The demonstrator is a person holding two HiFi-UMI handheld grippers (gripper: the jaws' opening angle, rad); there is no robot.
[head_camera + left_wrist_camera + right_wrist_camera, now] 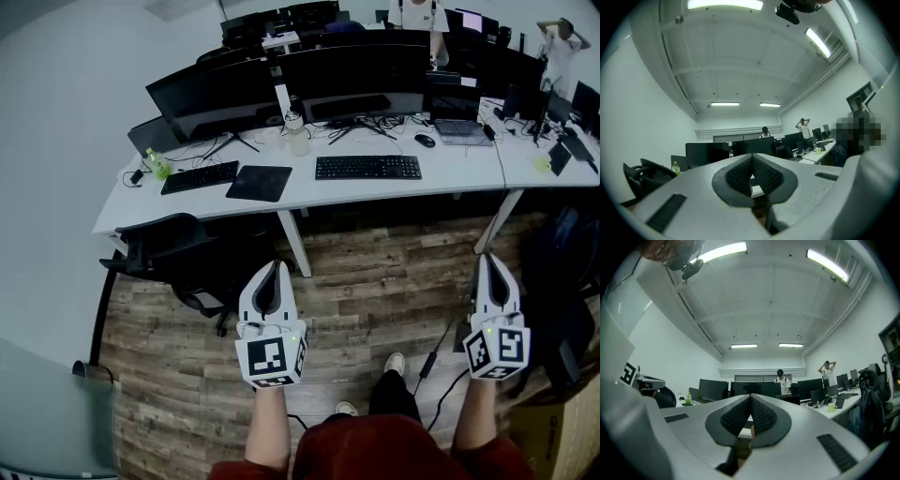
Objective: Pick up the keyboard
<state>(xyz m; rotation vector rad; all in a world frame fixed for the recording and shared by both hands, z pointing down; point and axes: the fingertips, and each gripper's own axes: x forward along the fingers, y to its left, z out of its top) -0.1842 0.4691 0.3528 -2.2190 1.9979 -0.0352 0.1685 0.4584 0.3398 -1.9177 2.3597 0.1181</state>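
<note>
The white left gripper (275,268) and white right gripper (490,260) are held fully closed (nothing between the jaws). The flat black keyboard (367,167) is seen on the long white desk (450,173).

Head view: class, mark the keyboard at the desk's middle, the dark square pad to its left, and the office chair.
middle keyboard (367,167), head view, centre of its key field.
dark square pad (260,183), head view, middle of its flat top.
office chair (173,242), head view, its dark upper part.
</note>
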